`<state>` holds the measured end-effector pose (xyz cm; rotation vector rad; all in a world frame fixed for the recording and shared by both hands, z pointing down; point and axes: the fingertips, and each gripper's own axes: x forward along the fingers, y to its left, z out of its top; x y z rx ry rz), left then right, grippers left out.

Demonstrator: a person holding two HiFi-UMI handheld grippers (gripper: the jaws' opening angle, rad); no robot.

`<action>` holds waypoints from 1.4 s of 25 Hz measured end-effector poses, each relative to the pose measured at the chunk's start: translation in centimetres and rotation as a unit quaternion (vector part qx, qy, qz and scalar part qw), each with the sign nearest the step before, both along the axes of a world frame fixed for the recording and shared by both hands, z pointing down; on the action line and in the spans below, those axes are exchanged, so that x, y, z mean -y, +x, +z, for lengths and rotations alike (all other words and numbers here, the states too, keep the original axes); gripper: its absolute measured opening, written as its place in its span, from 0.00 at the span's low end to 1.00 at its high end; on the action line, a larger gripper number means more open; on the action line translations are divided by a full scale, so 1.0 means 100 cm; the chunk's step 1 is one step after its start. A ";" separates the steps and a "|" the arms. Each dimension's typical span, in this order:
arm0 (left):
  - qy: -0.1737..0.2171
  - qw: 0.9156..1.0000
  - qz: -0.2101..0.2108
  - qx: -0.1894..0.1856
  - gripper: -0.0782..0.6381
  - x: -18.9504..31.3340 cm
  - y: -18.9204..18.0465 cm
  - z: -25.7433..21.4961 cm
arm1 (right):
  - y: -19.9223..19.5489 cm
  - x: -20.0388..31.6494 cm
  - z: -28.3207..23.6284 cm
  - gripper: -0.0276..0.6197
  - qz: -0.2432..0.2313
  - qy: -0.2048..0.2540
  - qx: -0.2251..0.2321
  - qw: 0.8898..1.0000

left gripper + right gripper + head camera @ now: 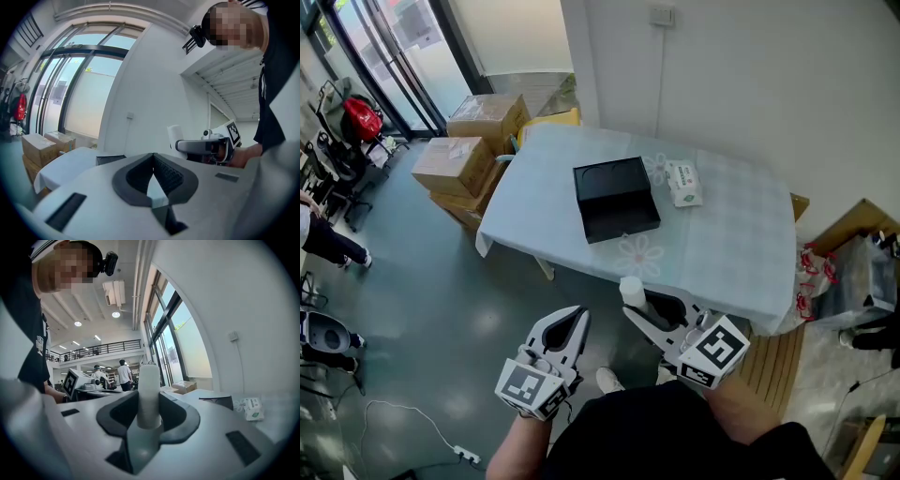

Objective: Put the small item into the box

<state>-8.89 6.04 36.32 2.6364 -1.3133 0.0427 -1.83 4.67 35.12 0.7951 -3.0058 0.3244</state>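
The small item is a white cylinder [631, 289], upright between the jaws of my right gripper [643, 306], which is shut on it. It hangs in the air just off the near edge of the table [741, 253]. In the right gripper view the cylinder [149, 397] fills the gap between the dark pads. The open black box [616, 199] lies on the table's left half, farther off; its dark rim [218, 401] also shows at that view's right. My left gripper [577, 317] hovers over the floor left of the right one. Its jaws meet at the tips [153, 156], holding nothing.
A white and green tissue pack [684, 183] lies right of the box. Stacked cardboard boxes [469, 150] stand on the floor beyond the table's left end. A wooden board and bags [853, 272] crowd the right side. People stand far off in the hall [124, 373].
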 end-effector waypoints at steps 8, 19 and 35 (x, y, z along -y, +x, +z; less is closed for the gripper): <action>-0.011 1.000 0.014 -0.004 0.12 0.000 -0.032 0.005 | -0.036 0.001 0.004 0.26 0.009 -0.001 -0.001 1.000; -0.003 1.000 0.020 -0.005 0.12 0.014 -0.052 0.012 | -0.054 0.015 0.004 0.26 0.018 0.001 -0.004 1.000; -0.007 1.000 -0.014 -0.002 0.12 0.091 -0.006 0.011 | -0.017 0.113 0.002 0.26 -0.024 0.004 -0.001 1.000</action>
